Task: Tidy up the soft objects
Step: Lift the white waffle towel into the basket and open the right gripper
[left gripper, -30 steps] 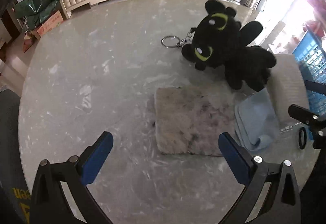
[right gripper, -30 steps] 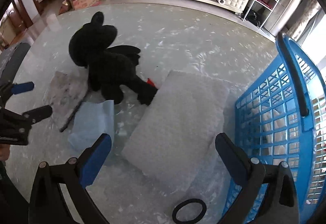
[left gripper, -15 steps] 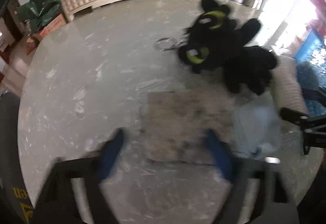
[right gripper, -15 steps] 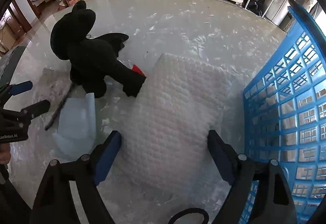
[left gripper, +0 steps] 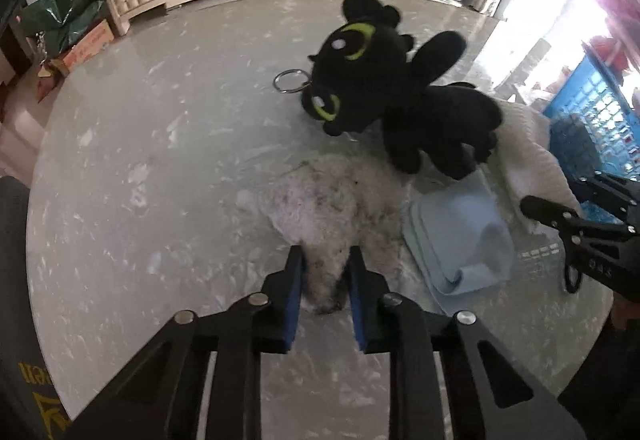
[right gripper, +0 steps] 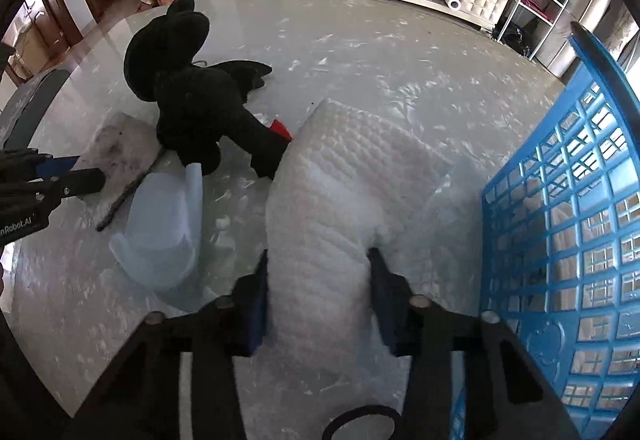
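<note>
One key ring, left view only

Both grippers closed down on soft material, low over the table.

Left gripper: blue pads pinched to a narrow gap, fabric bunched between them, near the table's front edge. Right gripper: fingers clamped wider, bulging material squeezed between them; its black linkage is seen side-on at the right edge of the left wrist view.
</note>
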Motion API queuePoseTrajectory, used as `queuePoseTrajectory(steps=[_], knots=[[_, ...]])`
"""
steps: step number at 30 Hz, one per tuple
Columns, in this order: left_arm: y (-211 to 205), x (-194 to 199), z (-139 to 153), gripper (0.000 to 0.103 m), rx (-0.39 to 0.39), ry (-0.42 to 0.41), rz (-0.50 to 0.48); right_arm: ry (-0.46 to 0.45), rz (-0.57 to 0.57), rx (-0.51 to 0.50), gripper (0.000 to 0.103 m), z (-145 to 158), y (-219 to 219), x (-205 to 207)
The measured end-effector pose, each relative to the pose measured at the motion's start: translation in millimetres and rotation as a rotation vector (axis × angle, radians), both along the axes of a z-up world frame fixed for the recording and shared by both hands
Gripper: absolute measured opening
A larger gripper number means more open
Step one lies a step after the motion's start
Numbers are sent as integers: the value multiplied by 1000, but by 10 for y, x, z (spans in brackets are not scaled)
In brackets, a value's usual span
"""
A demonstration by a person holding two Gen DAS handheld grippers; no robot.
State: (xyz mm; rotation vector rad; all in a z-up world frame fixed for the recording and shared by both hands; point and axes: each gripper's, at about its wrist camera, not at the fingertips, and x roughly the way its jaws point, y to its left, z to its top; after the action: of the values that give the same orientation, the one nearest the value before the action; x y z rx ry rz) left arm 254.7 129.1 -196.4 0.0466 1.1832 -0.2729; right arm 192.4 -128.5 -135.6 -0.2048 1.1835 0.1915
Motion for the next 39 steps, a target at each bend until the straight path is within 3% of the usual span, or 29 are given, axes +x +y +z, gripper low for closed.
queuePoseTrajectory(steps=[4,20,27,39], knots=[[20,-100,152,16,-35,-26,-26,16,-10,45,30,102,7,-101],[-254,-872,974,16,-127,-194,-156,-70,67,72,29,781,164,-562],[-533,-855,1077,16,-120,-210,-190,-105,97,78,29,1070,23,-662],[-1082,-831,1296,16,-101,-244,-262,-141,89,58,29,1302,-481,-734]])
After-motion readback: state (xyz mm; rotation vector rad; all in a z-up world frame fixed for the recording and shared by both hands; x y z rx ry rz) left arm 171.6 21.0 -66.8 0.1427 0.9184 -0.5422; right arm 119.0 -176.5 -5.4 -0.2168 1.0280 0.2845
